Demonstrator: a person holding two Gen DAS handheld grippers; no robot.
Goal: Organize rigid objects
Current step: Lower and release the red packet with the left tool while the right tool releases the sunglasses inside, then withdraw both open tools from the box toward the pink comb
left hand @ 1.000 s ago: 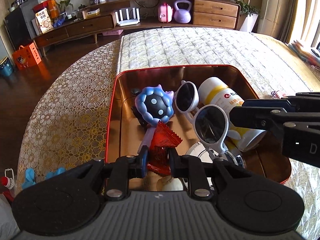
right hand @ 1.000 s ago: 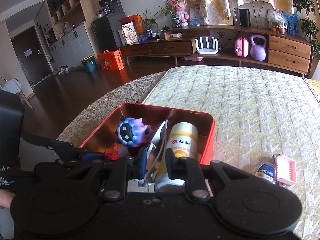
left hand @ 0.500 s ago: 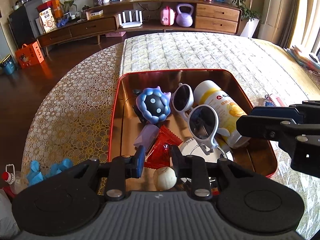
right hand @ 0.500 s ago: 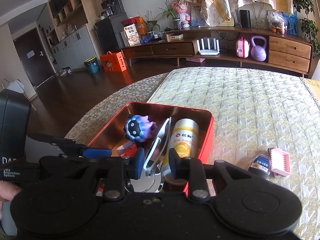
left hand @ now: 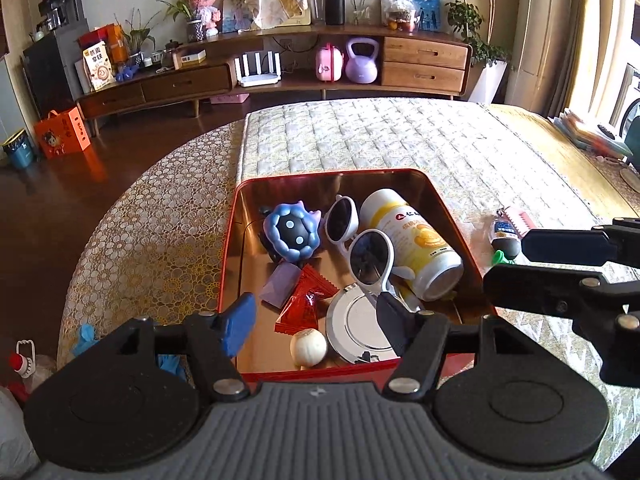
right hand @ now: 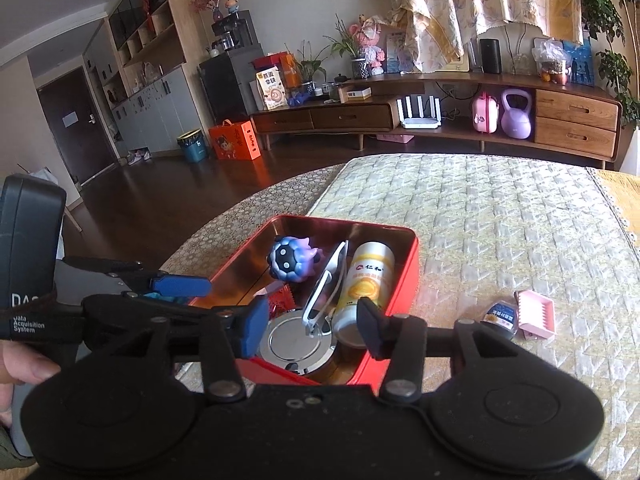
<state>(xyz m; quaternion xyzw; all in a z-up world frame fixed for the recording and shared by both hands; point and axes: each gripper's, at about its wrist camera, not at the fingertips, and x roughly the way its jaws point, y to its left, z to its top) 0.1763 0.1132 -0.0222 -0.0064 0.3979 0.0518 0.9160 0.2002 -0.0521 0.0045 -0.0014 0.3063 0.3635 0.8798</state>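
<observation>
A red tin tray (left hand: pixel 227 268) on the table holds a blue spiky toy (left hand: pixel 292 236), white sunglasses (left hand: pixel 360 248), a white and yellow bottle (left hand: pixel 416 248), a red packet (left hand: pixel 306 306), a silver lid (left hand: pixel 356 330) and a small cream ball (left hand: pixel 308 346). My left gripper (left hand: pixel 316 320) hangs over the tray's near end, its jaws opening with nothing pressed between them. My right gripper (right hand: pixel 312 330) is over the tray's (right hand: pixel 404 264) near corner, jaws also opening; the sunglasses (right hand: pixel 326 292) stand below, untouched.
A small blue-labelled bottle (right hand: pixel 496 316) and a pink comb (right hand: pixel 536 314) lie on the quilted cloth right of the tray. Blue gloves (left hand: pixel 86 336) sit at the table's left edge. A person's hand (right hand: pixel 20 368) holds the left gripper's handle.
Both grippers have opened and drawn back and up from the tray. The red packet and the sunglasses, earlier between shut fingers, now rest in the tray.
</observation>
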